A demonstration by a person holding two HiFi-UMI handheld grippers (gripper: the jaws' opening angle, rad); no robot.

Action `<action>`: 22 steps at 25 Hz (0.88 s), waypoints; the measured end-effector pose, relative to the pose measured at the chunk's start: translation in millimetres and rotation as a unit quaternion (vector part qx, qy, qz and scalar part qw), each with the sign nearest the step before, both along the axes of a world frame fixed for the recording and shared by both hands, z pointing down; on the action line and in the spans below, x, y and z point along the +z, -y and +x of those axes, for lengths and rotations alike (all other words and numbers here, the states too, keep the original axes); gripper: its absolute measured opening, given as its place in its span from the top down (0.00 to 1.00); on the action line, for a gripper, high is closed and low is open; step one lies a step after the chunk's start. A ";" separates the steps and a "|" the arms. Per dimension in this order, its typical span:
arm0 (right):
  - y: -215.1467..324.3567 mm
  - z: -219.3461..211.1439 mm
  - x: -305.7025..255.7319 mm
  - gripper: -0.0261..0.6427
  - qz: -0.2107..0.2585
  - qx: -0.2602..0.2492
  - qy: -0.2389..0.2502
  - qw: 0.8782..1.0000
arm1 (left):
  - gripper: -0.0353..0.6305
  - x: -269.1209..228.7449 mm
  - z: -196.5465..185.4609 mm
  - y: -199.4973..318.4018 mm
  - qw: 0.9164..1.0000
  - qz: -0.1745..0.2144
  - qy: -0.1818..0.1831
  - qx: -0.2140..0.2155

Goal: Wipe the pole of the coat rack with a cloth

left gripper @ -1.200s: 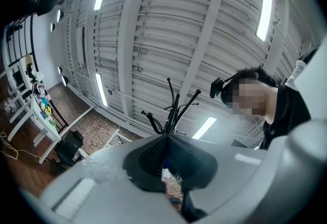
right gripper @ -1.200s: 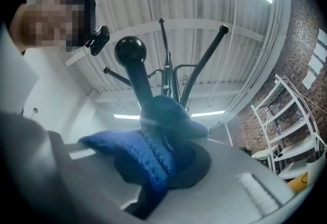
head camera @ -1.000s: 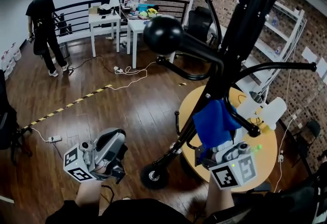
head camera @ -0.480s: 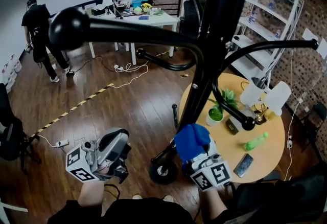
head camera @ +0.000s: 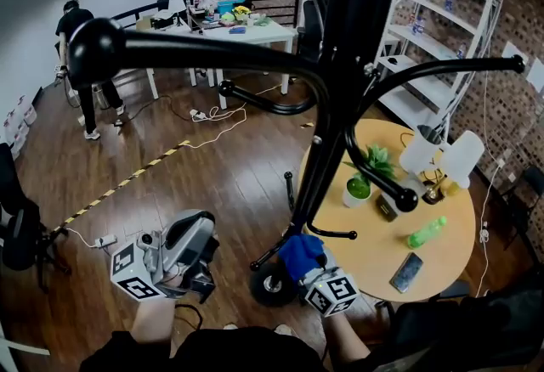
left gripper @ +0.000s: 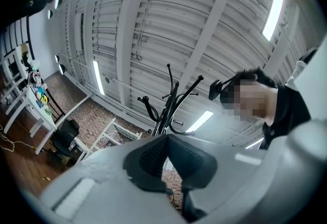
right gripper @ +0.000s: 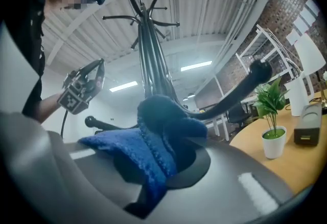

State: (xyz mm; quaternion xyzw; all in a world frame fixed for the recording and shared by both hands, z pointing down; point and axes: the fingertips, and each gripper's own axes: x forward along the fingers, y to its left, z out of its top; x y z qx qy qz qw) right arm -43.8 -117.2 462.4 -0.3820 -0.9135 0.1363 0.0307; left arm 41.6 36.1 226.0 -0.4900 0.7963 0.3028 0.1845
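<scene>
Partly, cloth (head camera: 302,250) hides right gripper (head camera: 310,267) beside the pole (head camera: 336,107).

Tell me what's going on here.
A person is wiping a coat rack. The right gripper is shut on a blue cloth and holds it low on the pole, near the base. The left gripper is shut with nothing in it, held off to the side, away from the rack.

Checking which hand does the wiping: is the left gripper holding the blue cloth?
No, the left gripper has its jaws together on nothing; the blue cloth is clamped in the right gripper.
</scene>
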 end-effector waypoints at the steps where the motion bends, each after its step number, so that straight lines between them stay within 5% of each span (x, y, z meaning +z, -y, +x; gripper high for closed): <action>1: -0.2 0.1 5.4 0.93 0.001 0.000 -0.005 1.000 | 0.96 0.1 -0.1 -0.1 1.000 0.001 0.000 0.000; 7: -0.9 -0.5 6.1 0.93 0.004 -0.003 -0.025 1.000 | 0.96 -2.5 1.0 0.4 1.000 0.003 0.005 0.001; 11: -0.7 1.0 -19.2 0.93 -0.048 0.011 -0.044 0.998 | 0.96 -3.4 2.3 -1.9 1.000 0.005 0.008 -0.002; 22: 3.0 2.0 -215.3 0.93 -0.104 0.018 0.107 0.989 | 0.96 -7.4 16.7 -23.2 0.999 0.018 0.023 -0.022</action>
